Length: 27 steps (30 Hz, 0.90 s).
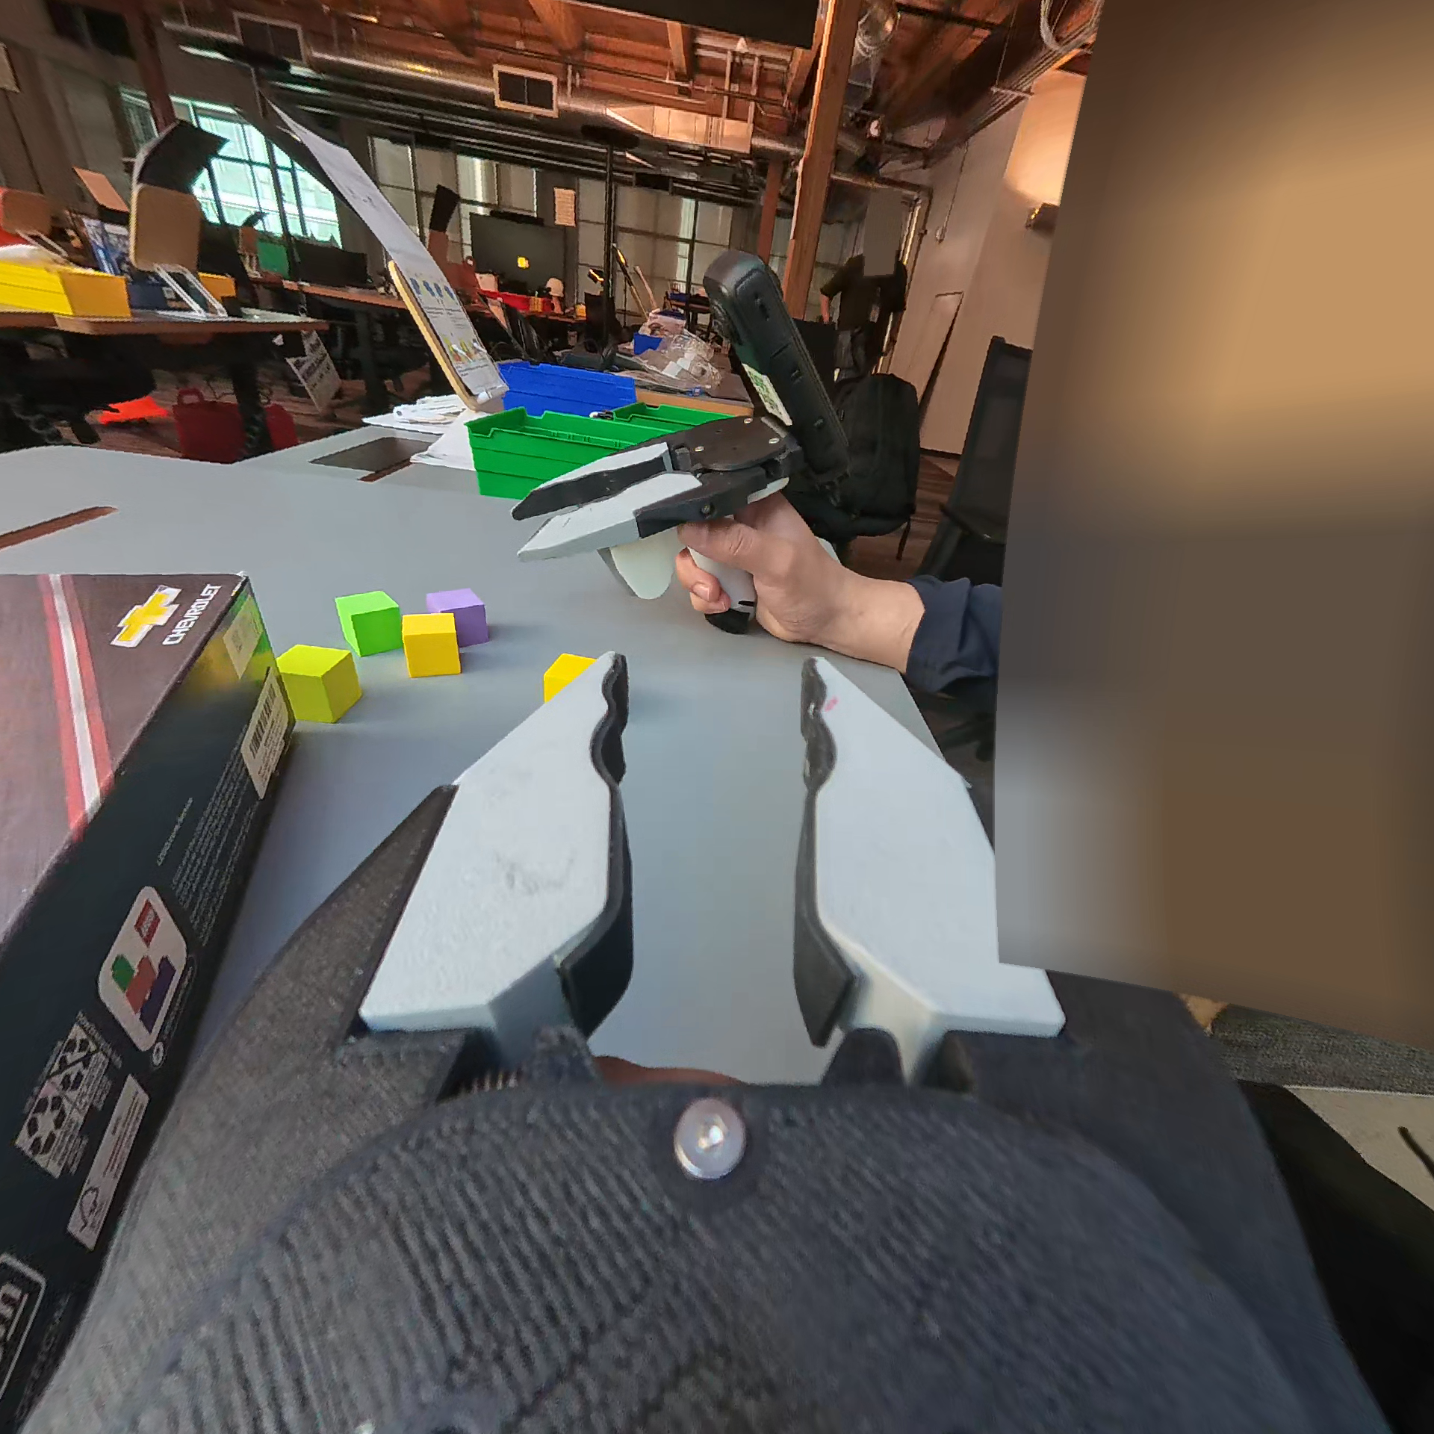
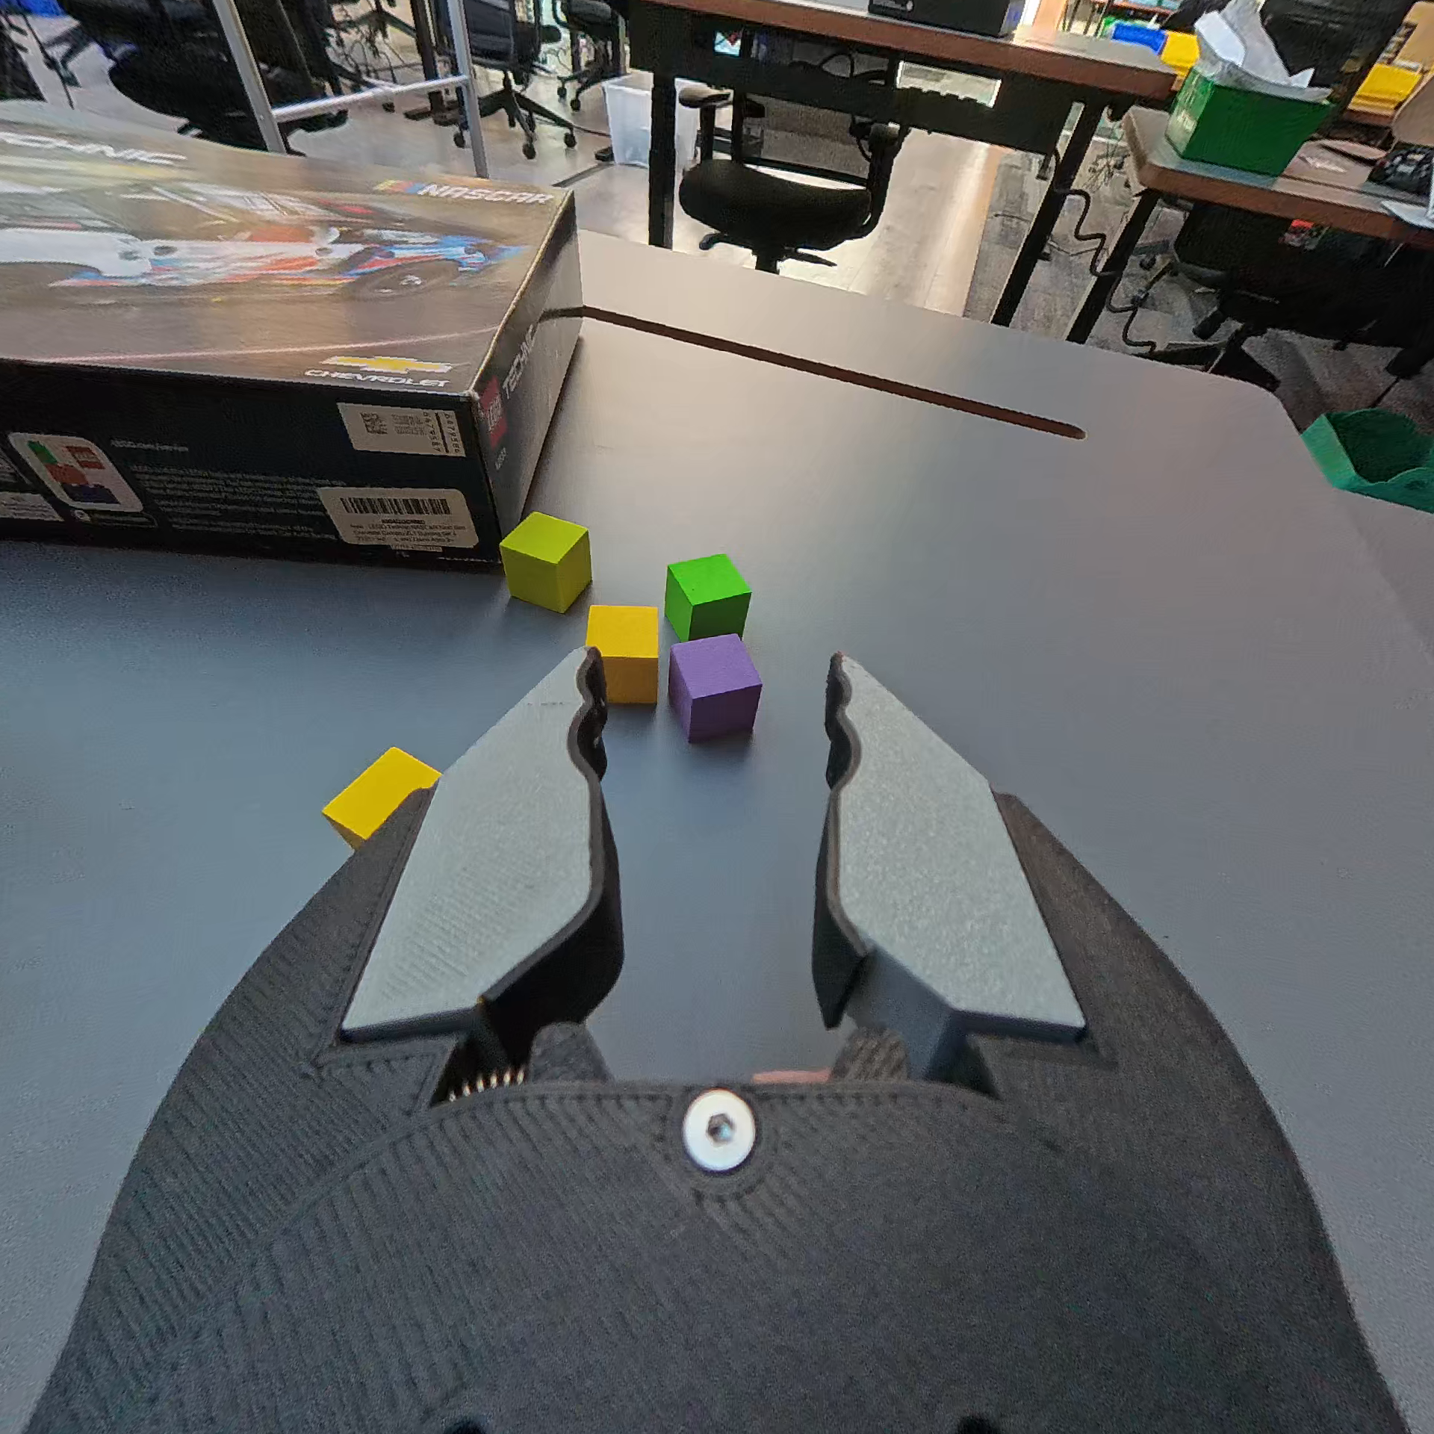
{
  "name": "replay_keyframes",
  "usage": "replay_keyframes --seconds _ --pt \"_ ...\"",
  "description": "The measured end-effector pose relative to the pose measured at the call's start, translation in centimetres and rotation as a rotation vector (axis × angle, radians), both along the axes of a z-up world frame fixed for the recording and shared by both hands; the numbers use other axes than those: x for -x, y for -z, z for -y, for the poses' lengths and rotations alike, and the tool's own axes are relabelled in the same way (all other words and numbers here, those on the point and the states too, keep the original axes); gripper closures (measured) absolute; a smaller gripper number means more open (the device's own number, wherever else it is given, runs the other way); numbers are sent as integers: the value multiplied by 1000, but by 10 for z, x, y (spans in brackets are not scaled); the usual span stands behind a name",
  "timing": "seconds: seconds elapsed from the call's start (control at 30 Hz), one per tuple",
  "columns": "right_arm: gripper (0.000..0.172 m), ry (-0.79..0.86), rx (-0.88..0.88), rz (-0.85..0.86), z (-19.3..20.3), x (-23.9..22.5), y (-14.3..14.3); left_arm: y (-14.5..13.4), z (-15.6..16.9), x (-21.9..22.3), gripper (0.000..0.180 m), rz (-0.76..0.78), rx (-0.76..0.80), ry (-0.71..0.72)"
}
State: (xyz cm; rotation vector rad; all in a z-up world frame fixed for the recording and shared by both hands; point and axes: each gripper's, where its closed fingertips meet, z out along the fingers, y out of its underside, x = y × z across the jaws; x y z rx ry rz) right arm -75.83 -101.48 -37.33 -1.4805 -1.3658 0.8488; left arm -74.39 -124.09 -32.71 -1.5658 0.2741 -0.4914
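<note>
Several small cubes lie on the grey table (image 1: 698, 776). In the right wrist view a purple cube (image 2: 714, 687), a yellow cube (image 2: 625, 652), a green cube (image 2: 706, 596) and a lime cube (image 2: 545, 560) sit ahead, and another yellow cube (image 2: 379, 793) lies left. My right gripper (image 2: 714, 683) is open and empty above the table, just short of the purple cube. It also shows in the left wrist view (image 1: 535, 528), held by a hand (image 1: 776, 582). My left gripper (image 1: 710, 683) is open and empty, with a yellow cube (image 1: 565, 673) behind its left finger.
A large dark printed box (image 2: 256, 310) lies on the table left of the cubes, the lime cube near its corner. Green (image 1: 543, 450) and blue (image 1: 566, 384) bins stand at the table's far side. The table edge (image 1: 923, 698) runs to the right. Desks and chairs stand beyond. Between my right fingertips and the purple cube (image 2: 714, 687) there is roughly 4 cm.
</note>
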Motion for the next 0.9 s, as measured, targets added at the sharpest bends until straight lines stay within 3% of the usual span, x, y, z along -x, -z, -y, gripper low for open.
replay_keyframes --seconds 0.4,0.9 --pt "116 17 20 -2 -7 -2 1 1 2 -7 137 -36 -5 28" --pt "115 151 1 -6 -32 -10 0 7 3 -21 137 -139 -5 58"
